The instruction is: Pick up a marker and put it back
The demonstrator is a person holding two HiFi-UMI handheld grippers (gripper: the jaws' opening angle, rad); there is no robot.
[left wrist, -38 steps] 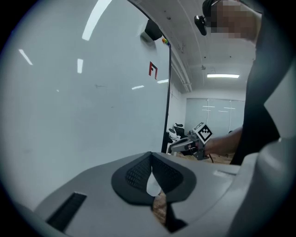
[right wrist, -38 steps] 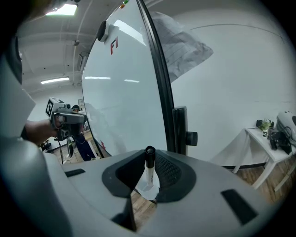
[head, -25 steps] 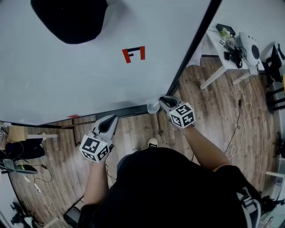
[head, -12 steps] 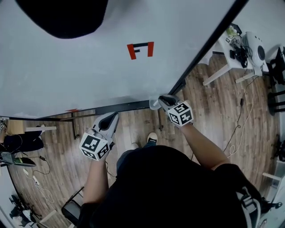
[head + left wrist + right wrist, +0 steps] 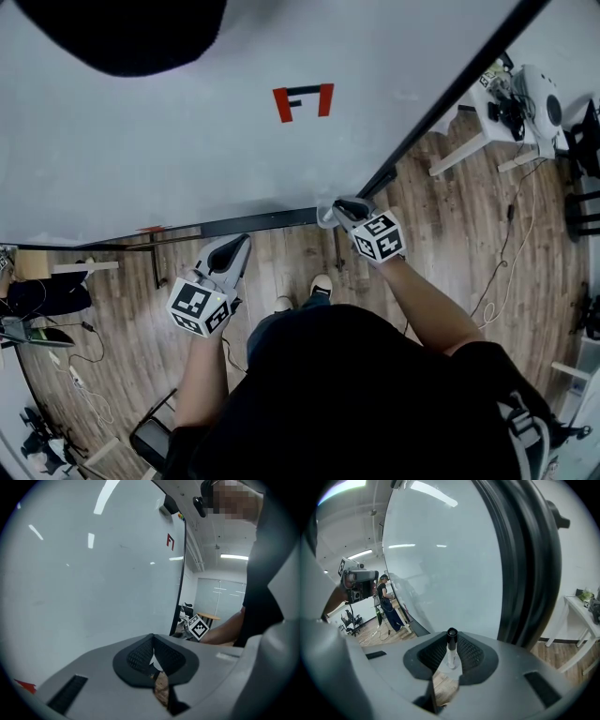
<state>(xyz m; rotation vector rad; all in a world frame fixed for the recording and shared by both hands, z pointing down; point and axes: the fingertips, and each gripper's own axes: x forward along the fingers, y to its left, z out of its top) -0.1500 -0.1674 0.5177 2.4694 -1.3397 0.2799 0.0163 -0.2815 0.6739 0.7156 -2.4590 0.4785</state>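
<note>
Marker (image 5: 451,641): white barrel, black cap, held upright between the fingers of the right gripper (image 5: 451,660). The fingers are clenched on the barrel, with the cap standing clear above the pads. Behind it are the board's pale face and the thick black frame (image 5: 525,559).

Head view: the right gripper is at the lower right corner of the board (image 5: 187,141), tips against the point where the black bottom rail (image 5: 253,225) meets the side frame. A small pale object (image 5: 324,218) sits just beside the tips (cannot tell what it is). The marker itself is too small to make out from here.

Left gripper (image 5: 152,657): fingers pressed together with nothing between them. Only a thin slit shows, with wood floor through it. In the head view it hangs below the bottom rail, well apart from the right gripper, tips pointing up toward the board.

Board: blank apart from a red mark (image 5: 302,101) near the middle. A dark rounded shape (image 5: 122,33) covers its top left.

Surroundings: wood floor (image 5: 441,225); a white desk (image 5: 469,141) at upper right carrying dark gear; cables on the floor to the right and lower left.
</note>
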